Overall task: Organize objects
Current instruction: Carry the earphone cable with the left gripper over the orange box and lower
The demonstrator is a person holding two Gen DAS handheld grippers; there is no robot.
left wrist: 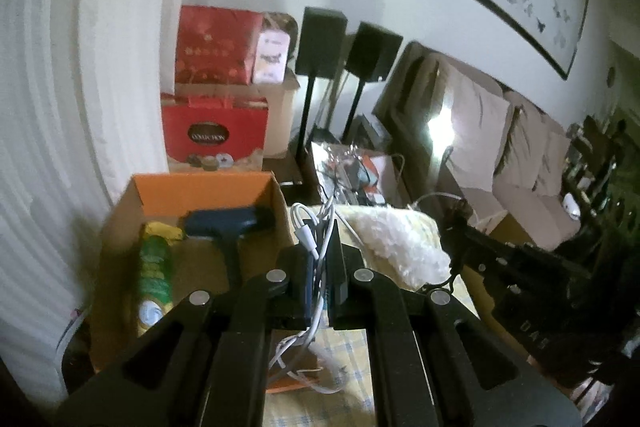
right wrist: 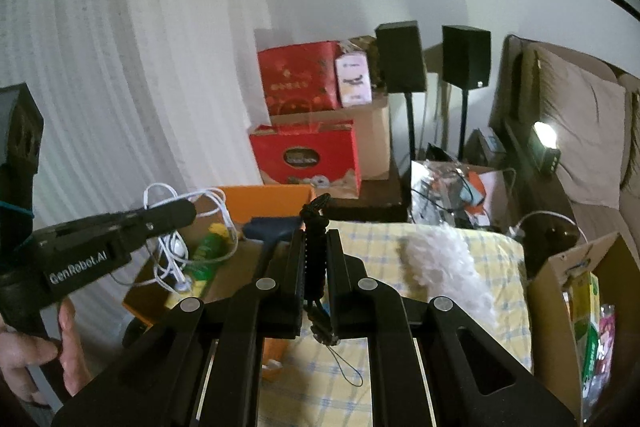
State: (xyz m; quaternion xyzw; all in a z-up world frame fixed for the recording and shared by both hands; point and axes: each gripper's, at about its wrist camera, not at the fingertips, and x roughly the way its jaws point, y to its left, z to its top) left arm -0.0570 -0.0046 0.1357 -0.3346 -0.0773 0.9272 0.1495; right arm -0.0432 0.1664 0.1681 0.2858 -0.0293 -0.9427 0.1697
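The left gripper was clamped tight on a bundle of thin white charging cable, loops spilling above and below the jaws. The right gripper was pinched shut on a black braided cord strap with a fine loop dangling beneath. Both loads hung in the air over the yellow checked cloth, just beside the open orange cardboard box, which already held a green spray can and a dark blue T-shaped handled tool. A fluffy white duster lay on the cloth nearby. The cable looked light and limp, liable to snag on the box wall or slither out loop by loop; gripping across the gathered middle seemed wise. The strap looked soft and featherweight too, best held mid-length.
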